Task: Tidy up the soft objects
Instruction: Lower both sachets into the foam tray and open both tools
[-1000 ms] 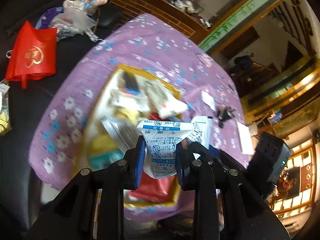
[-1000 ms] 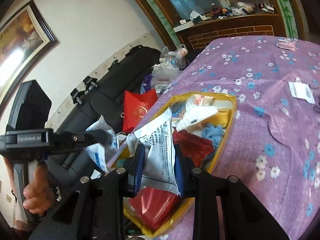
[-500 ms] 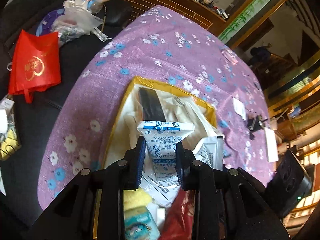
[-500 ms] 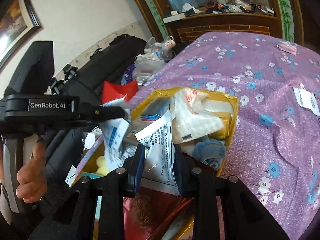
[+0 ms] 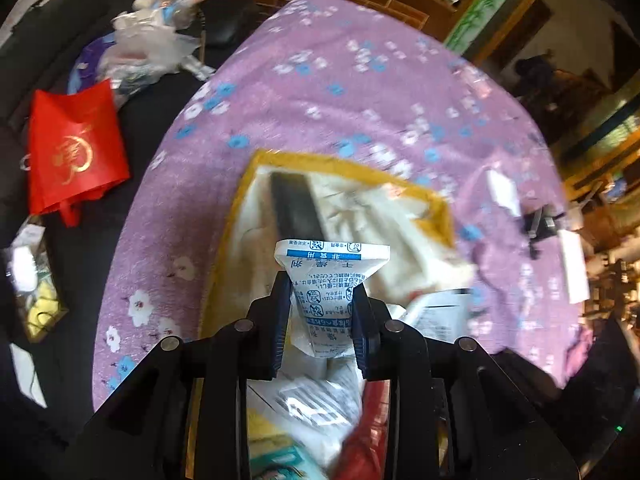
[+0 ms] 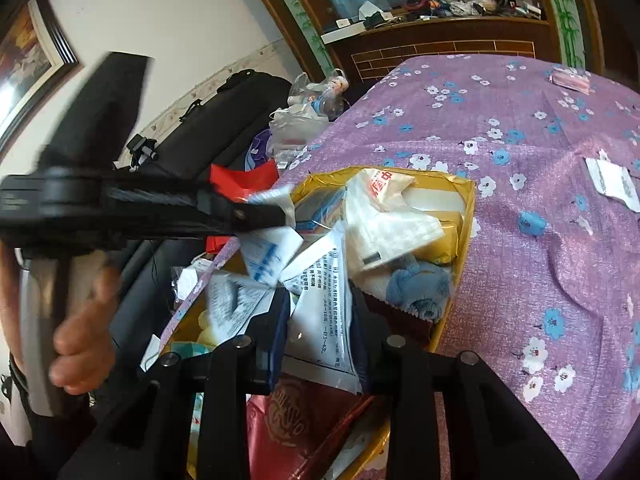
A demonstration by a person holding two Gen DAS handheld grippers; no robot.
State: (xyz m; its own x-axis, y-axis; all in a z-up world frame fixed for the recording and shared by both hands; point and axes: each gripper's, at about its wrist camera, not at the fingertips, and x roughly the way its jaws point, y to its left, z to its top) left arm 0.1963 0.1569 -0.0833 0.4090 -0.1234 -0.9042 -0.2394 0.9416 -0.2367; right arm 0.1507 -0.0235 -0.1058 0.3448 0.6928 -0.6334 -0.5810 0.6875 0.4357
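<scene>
A yellow-rimmed box full of soft packets sits on the purple flowered tablecloth. My left gripper is shut on a small white sachet with blue print, held above the box. In the right wrist view the left gripper reaches in from the left with that sachet. My right gripper is shut on a white printed packet over the box. A blue plush, a white plastic bag and a red pouch lie in the box.
A red bag and clear plastic bags lie on the dark seat left of the table. White paper slips and a black clip lie on the cloth at the right. A wooden cabinet stands behind.
My left gripper has moved forward over the far part of the box with the sachet. The right gripper has kept its packet and shifted slightly closer to the box.
</scene>
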